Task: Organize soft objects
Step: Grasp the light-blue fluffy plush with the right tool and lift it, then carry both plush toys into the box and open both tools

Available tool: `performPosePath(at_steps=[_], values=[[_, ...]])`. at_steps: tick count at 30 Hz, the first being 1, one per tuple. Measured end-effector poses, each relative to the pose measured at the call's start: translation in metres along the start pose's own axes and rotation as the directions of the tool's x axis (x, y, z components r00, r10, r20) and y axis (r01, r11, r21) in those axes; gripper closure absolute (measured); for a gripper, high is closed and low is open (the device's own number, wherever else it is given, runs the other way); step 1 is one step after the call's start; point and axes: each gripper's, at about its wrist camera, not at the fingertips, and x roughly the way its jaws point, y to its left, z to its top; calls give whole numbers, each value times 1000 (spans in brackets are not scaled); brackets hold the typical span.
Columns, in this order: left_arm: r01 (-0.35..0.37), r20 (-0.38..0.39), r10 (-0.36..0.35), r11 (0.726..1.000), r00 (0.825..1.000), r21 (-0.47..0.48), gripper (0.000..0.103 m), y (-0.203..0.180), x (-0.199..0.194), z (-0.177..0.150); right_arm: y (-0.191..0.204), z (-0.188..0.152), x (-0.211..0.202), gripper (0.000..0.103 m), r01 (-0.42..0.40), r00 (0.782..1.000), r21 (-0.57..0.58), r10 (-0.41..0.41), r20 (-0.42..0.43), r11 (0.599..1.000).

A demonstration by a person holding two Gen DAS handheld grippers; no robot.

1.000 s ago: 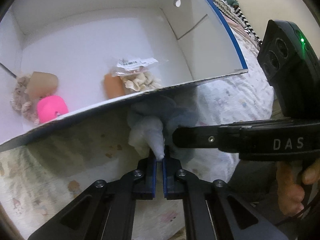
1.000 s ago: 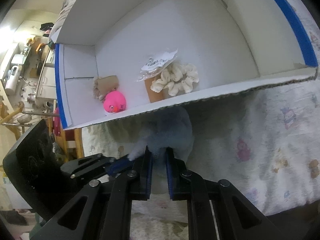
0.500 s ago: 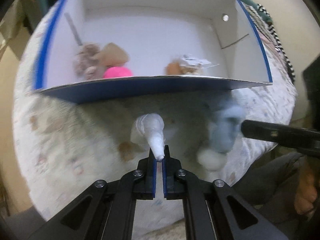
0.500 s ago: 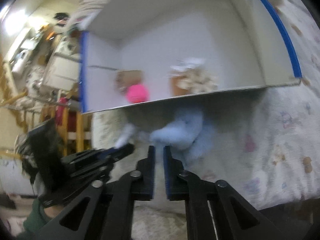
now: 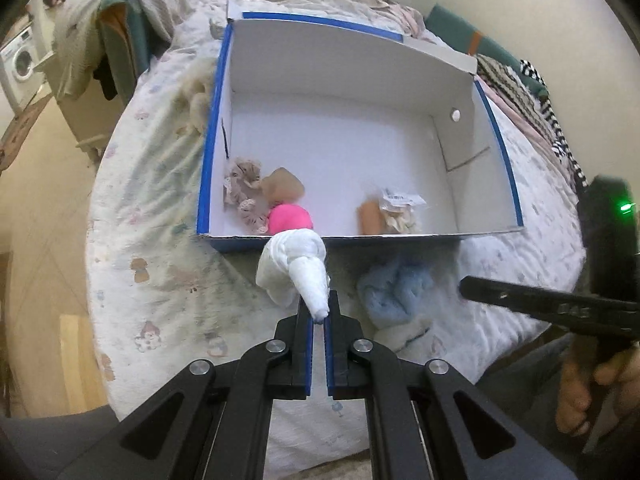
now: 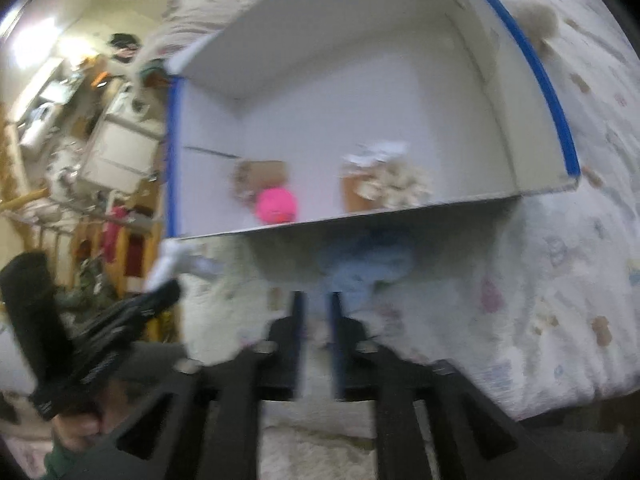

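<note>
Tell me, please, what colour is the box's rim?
Blue; the box rim shows best in the left wrist view.

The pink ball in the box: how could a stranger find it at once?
Find the white box with blue edges on the bed. Inside, by its near wall at the left, the pink ball touches a beige scrunchie. It alone is bright pink.

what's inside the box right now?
In the box: a pink ball, a tan piece, a lacy scrunchie, a bagged scrunchie. The near wall hides their undersides.
</note>
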Motion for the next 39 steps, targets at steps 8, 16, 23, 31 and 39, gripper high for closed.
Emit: performPosePath(at_steps=[8,16,23,31,39], values=[[-7,-1,7,999,1000,-33,98,1,11,-4,1,1,75,32,161,983,-50,-165,-81,986],[-33,5,34,999,999,-18,98,-1,13,-8,21,1,114,80,196,972,-140,-211,-100,970],[-53,9,53,998,999,-31,98,5,12,-9,30,-12,81,84,97,991,-124,-107,-83,988],[-65,31,66,997,997,-28,98,2,5,-9,39,-23,-1,84,-12,1000,-143,15,19,990],[-30,158,32,999,987,-17,98,-9,-46,20,58,-3,-64,84,-84,980,-252,126,153,964]])
